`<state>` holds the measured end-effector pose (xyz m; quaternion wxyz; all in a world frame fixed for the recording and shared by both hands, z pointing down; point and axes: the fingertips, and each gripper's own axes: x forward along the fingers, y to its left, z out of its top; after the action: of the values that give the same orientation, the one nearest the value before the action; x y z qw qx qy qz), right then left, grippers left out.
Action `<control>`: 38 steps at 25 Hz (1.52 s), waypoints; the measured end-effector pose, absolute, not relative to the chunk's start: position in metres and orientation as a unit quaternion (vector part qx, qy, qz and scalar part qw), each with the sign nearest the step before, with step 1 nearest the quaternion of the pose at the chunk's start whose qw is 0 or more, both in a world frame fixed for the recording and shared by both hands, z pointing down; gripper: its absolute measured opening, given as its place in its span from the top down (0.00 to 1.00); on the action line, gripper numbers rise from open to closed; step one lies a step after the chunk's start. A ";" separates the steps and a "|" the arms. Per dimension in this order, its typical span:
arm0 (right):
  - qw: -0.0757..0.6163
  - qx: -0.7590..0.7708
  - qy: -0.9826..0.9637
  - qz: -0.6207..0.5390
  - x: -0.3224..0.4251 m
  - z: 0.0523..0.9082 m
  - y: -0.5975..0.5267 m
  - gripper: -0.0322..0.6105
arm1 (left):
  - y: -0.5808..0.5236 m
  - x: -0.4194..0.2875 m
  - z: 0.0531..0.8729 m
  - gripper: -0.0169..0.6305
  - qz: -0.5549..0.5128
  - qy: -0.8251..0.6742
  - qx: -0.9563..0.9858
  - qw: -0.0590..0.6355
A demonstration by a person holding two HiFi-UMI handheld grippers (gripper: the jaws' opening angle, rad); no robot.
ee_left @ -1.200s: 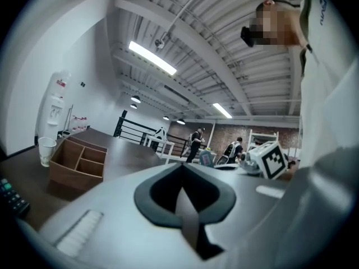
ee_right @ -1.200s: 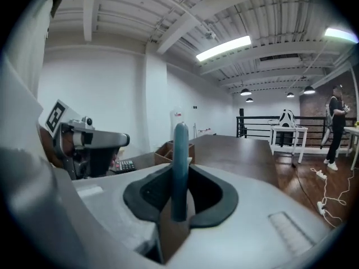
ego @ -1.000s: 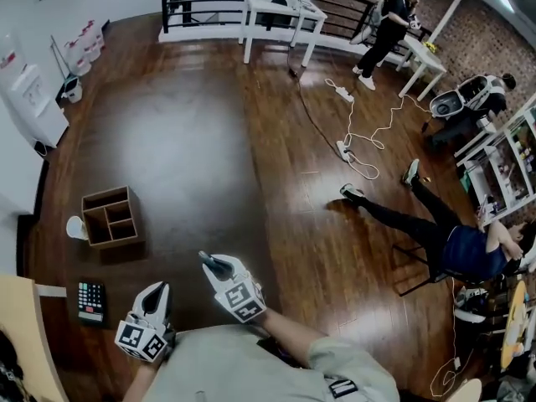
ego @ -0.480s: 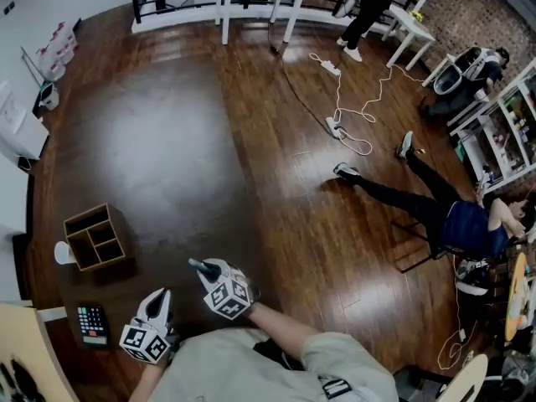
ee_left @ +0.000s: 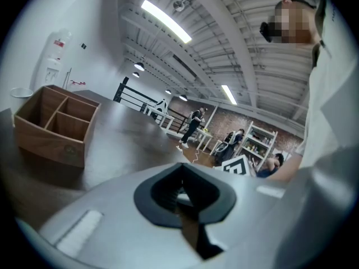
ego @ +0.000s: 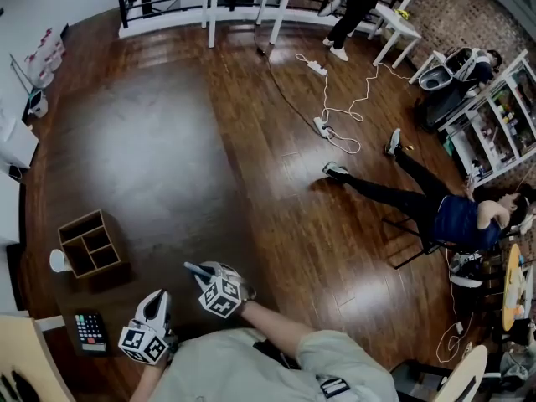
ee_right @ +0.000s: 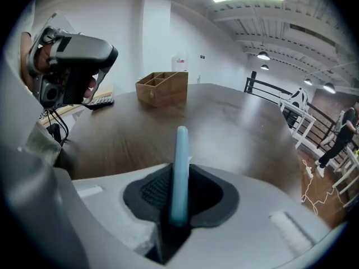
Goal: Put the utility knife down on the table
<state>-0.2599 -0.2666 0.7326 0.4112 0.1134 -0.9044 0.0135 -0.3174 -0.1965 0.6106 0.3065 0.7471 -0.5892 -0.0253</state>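
Note:
My right gripper [ego: 203, 271] is shut on a light blue utility knife [ego: 194, 268] and hangs low over the dark wooden table [ego: 151, 199], near its front edge. In the right gripper view the knife [ee_right: 181, 161] stands upright between the black pads [ee_right: 154, 190], pointing out over the tabletop [ee_right: 235, 133]. My left gripper [ego: 157, 300] is to the left of it, closer to me, shut with nothing held. In the left gripper view its jaws [ee_left: 180, 192] are together and hold nothing.
A wooden compartment box [ego: 88, 245] stands on the table's left, also in the gripper views [ee_right: 162, 87] [ee_left: 56, 125]. A calculator [ego: 88, 332] lies near the left gripper, a white cup [ego: 57, 260] by the box. A seated person [ego: 444, 224] and cables [ego: 335, 115] are on the floor to the right.
The right gripper has sunk toward the tabletop with the knife in its jaws. The left gripper has dropped a little. The head view has shifted.

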 end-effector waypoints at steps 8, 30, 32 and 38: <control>0.417 0.108 -0.902 0.031 -0.252 0.728 -0.259 0.74 | -0.198 -0.313 0.602 0.97 -0.038 -0.586 0.755 0.291; 0.203 0.161 -0.963 0.078 -0.185 0.577 -0.066 0.95 | -0.035 -0.240 0.557 0.97 -0.061 -0.559 0.796 0.224; 0.197 0.162 -0.963 0.084 -0.172 0.575 -0.033 0.95 | -0.005 -0.229 0.553 0.97 -0.069 -0.560 0.795 0.222; 0.180 0.180 -0.963 0.091 -0.132 0.558 0.038 0.95 | 0.053 -0.191 0.537 0.97 -0.077 -0.540 0.809 0.219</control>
<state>-0.1319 0.0380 0.5579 0.1802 0.1799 -0.9628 0.0909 -0.1907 0.0527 0.5371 0.2189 0.8093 -0.5396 -0.0775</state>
